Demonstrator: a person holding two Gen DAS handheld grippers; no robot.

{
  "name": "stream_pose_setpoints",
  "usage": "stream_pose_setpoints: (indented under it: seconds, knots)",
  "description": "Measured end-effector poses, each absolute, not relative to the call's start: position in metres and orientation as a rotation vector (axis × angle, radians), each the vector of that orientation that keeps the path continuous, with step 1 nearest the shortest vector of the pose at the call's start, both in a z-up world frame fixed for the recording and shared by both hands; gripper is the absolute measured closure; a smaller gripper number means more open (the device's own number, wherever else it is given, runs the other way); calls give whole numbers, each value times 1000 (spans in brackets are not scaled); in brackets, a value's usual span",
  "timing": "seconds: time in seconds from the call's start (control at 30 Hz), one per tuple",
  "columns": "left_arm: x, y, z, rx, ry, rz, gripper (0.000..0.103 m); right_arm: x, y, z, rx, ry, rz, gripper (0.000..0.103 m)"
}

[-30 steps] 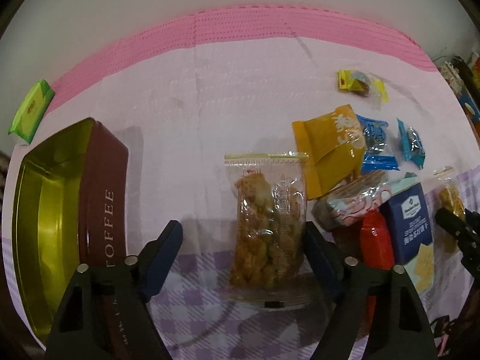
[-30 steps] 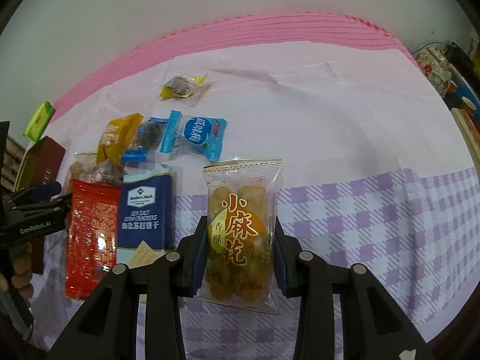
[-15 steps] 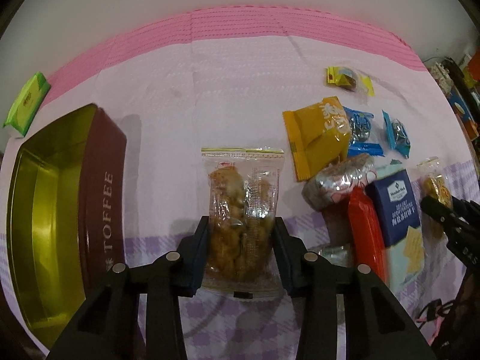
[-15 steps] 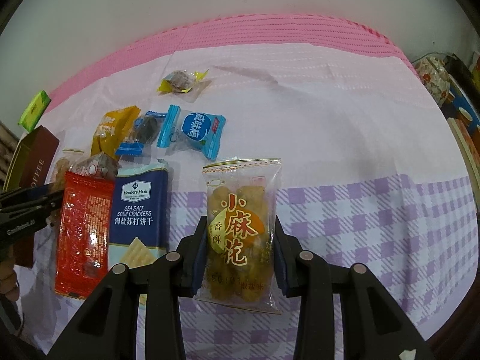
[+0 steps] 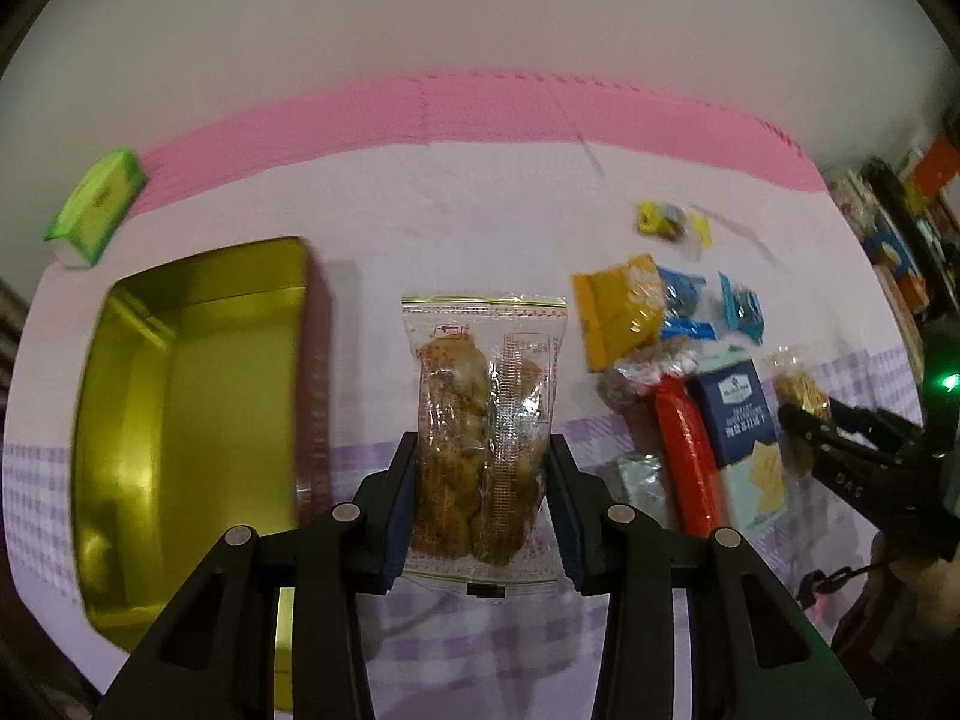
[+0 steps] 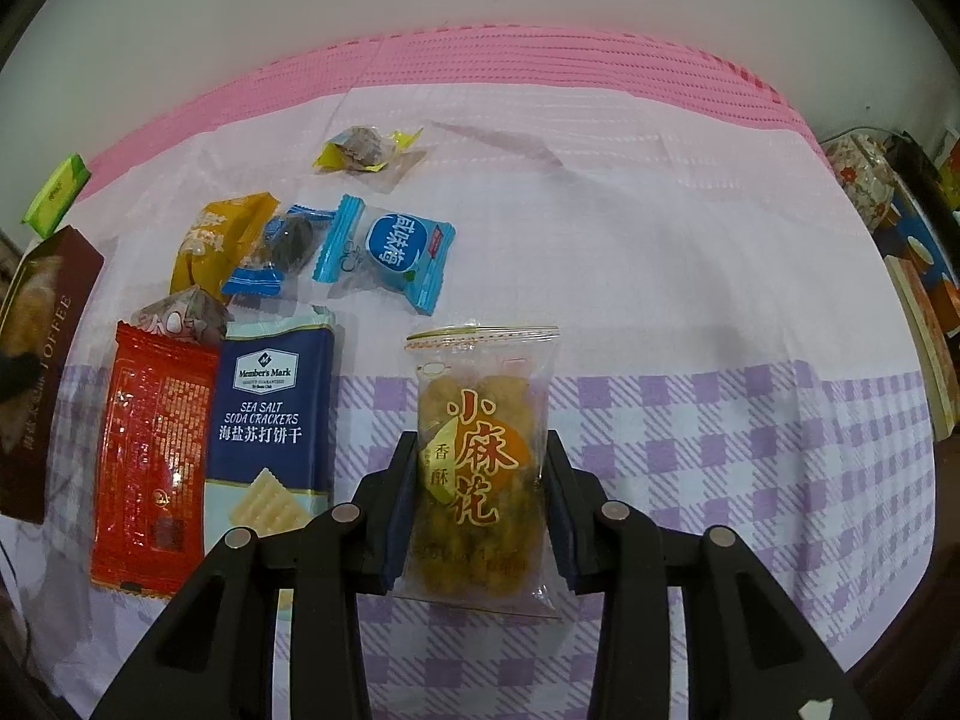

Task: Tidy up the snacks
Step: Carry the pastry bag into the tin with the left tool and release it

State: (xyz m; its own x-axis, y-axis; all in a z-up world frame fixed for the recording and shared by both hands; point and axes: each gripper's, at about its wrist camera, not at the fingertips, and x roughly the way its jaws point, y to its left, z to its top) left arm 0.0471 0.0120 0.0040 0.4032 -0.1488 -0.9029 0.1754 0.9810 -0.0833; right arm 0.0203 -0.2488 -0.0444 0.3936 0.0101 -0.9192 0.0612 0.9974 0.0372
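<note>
Presently, the left gripper (image 5: 483, 495) pinches a clear packet (image 5: 485, 414) of golden-brown fried twists between its blue pads, gripping the lower half; the packet's plain back faces the camera, with a vertical seam and a crimped top edge bearing a yellow line. It stands upright above the tablecloth (image 5: 468, 198), just right of the open tin (image 5: 186, 420), whose gold interior shows. A green packet (image 5: 96, 204) lies beyond the tin near the pink border.

The right gripper (image 6: 480, 498) pinches a second packet (image 6: 483, 456) of the same snack, printed side showing: red Chinese characters on an orange and yellow patch, clear film, crimped top. It sits over the purple-checked part of the cloth.

To its left lie the remaining snacks: a navy cracker pack (image 6: 270, 420) touching a red pack (image 6: 153, 456), a foil-wrapped piece (image 6: 180, 318) overlapping their top ends, an orange pouch (image 6: 216, 240), two blue-wrapped candies (image 6: 390, 252), and a yellow-ended candy (image 6: 363, 147) farther back, apart from the rest.
</note>
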Motion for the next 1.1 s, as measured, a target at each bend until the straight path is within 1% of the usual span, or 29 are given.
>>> stream_pose_setpoints:
  seconds: [0.23, 0.57, 0.73, 0.93, 1.07, 1.1]
  knots:
    - [47, 74, 17, 31, 1115, -83, 62, 24, -249, -43, 68, 1188, -32, 66]
    - [41, 155, -14, 68, 1200, 76, 62, 33, -249, -46, 62, 1237, -33, 65]
    - [39, 174, -30, 86, 1240, 111, 62, 40, -251, -46, 65, 1262, -38, 62]
    - [35, 173, -41, 130, 1256, 129, 62, 45, -253, -47, 79, 1280, -45, 60]
    - [33, 175, -49, 134, 1270, 132, 62, 45, -253, -47, 81, 1276, -54, 64]
    - [32, 176, -51, 134, 1273, 135, 62, 44, -252, -47, 81, 1274, -54, 66]
